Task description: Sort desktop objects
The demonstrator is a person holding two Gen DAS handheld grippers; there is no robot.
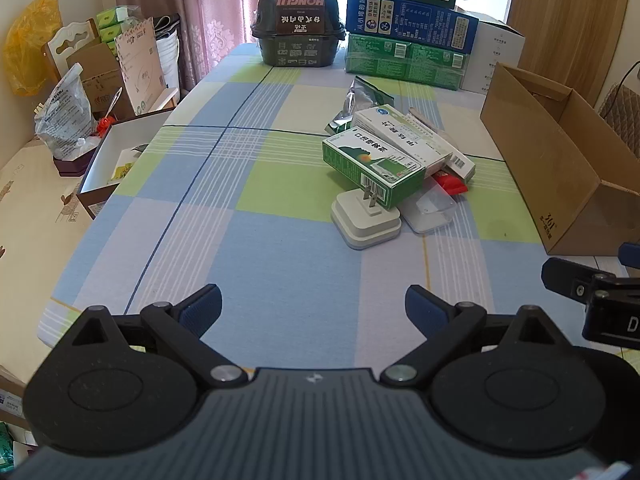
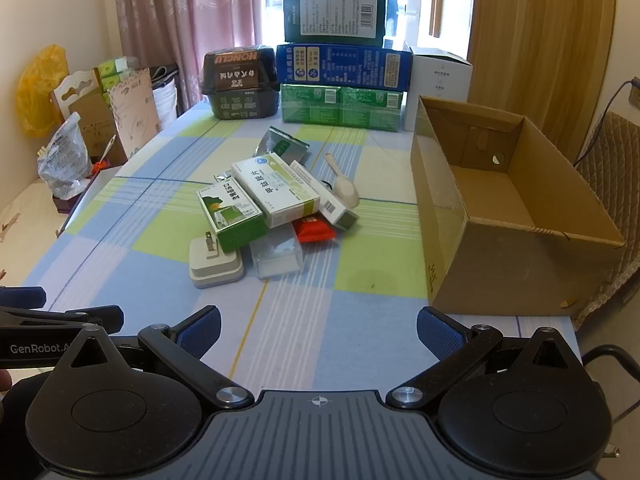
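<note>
A pile of small objects lies mid-table: a green medicine box (image 1: pixel 374 166) (image 2: pixel 232 216), a white medicine box (image 1: pixel 400 136) (image 2: pixel 276 190), a white plug adapter (image 1: pixel 366 220) (image 2: pixel 216 266), a clear plastic case (image 1: pixel 430 208) (image 2: pixel 276 256), a red packet (image 1: pixel 450 184) (image 2: pixel 314 230), a foil pouch (image 1: pixel 366 98) (image 2: pixel 282 146) and a white scoop (image 2: pixel 346 188). An open cardboard box (image 1: pixel 560 172) (image 2: pixel 516 216) stands to the right. My left gripper (image 1: pixel 312 308) is open and empty, short of the pile. My right gripper (image 2: pixel 318 330) is open and empty, also short of it.
Stacked cartons (image 2: pixel 344 68) and a dark container (image 2: pixel 240 84) stand at the table's far edge. A bench on the left holds bags and boxes (image 1: pixel 92 92). A chair (image 2: pixel 612 160) stands on the right behind the cardboard box.
</note>
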